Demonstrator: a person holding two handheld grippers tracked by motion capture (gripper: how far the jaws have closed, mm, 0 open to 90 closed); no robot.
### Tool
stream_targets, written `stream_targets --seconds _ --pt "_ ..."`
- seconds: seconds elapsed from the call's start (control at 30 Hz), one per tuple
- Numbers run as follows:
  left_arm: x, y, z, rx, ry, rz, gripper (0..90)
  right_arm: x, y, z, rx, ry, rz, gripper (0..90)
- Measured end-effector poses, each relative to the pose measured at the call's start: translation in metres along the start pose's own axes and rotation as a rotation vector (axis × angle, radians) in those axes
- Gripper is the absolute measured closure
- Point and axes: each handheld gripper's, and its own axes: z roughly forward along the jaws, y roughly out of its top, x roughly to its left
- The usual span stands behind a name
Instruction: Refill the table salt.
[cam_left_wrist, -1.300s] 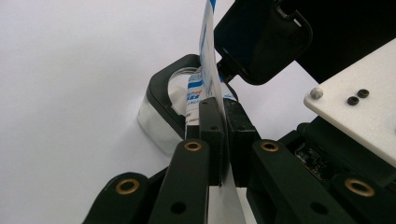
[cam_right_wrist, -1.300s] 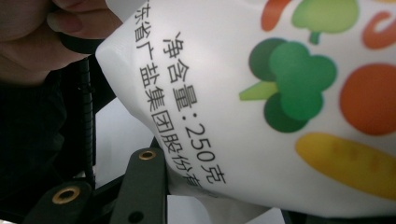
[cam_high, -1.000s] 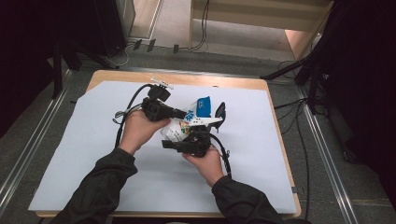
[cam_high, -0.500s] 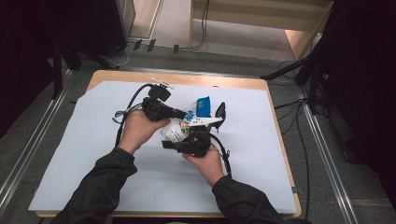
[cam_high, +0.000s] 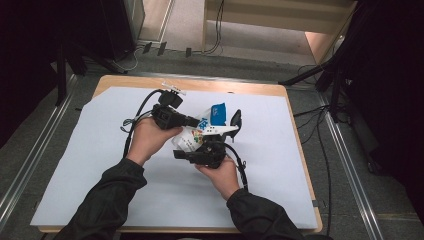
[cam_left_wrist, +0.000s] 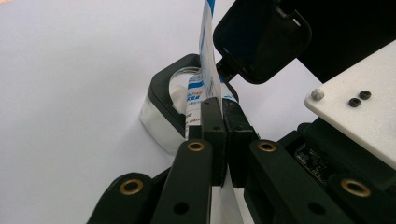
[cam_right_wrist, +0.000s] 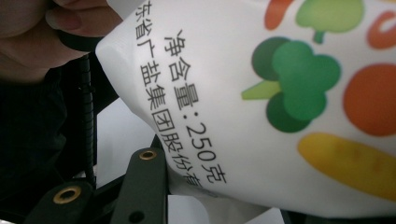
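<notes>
The white salt pouch (cam_high: 200, 134), printed with vegetables and blue lettering, is hanging mid-surface (cam_high: 280, 165), the left hand-held gripper (cam_high: 196, 121) pinching its top edge tight, the right hand-held gripper (cam_high: 186, 154) clasping its body, white sheet lying open all around.
</notes>
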Motion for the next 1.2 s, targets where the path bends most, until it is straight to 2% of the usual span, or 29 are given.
stream_targets --seconds 0.47,1.2 --pt "-0.0008 0.0003 0.0002 -0.013 -0.008 -0.002 90.0 0.0006 0.0007 -0.0013 -0.003 -0.009 -0.002 66.6" --pt "-0.0022 0.0009 -0.0024 -0.025 -0.004 0.003 89.5 0.0001 0.0023 -0.0022 -0.018 0.017 0.006 67.5"
